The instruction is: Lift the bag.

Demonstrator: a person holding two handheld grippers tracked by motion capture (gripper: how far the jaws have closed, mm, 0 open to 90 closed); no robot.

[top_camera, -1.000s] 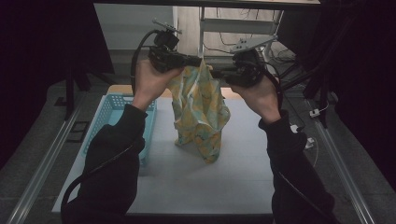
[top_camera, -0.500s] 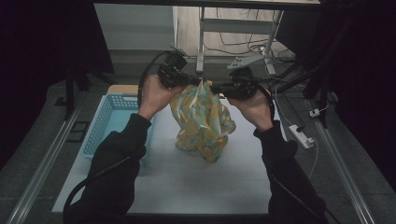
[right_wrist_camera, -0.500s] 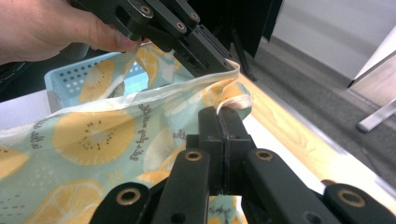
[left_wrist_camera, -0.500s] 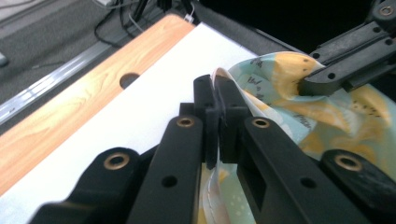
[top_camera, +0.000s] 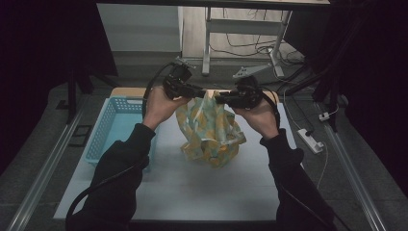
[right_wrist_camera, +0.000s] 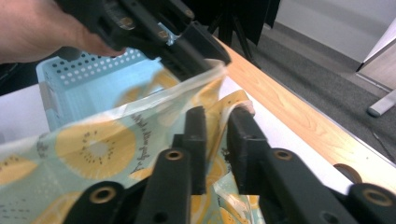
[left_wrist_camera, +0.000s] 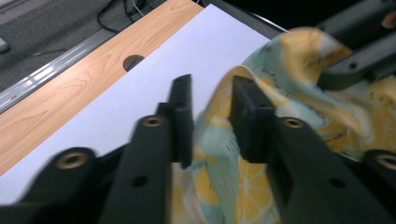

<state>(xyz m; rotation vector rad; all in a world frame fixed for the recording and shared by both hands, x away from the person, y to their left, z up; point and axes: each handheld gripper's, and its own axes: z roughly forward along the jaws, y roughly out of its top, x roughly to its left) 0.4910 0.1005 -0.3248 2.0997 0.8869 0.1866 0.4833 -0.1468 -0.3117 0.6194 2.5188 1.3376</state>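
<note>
A thin cloth bag (top_camera: 209,132), mint green with yellow lemon slices, stands slumped on the white table mat (top_camera: 192,192), its top pulled up between both grippers. My left gripper (top_camera: 198,91) is at its top left corner and my right gripper (top_camera: 220,99) at its top right. In the left gripper view the left gripper (left_wrist_camera: 212,107) has just been opening; the cloth (left_wrist_camera: 299,56) lies between the jaws against one pad, with a gap on the other side. The right gripper (right_wrist_camera: 217,126) has also just been opening, and a cloth edge (right_wrist_camera: 93,144) hangs loose between its parted jaws.
A light blue perforated basket (top_camera: 103,130) stands on the mat's left side, close to the left forearm. A wooden table edge (left_wrist_camera: 60,98) runs along the far side. A white power strip (top_camera: 310,140) lies on the floor to the right.
Both hands have come down with the bag, and its bottom now rests crumpled on the mat. The bag's top has gone slack.
</note>
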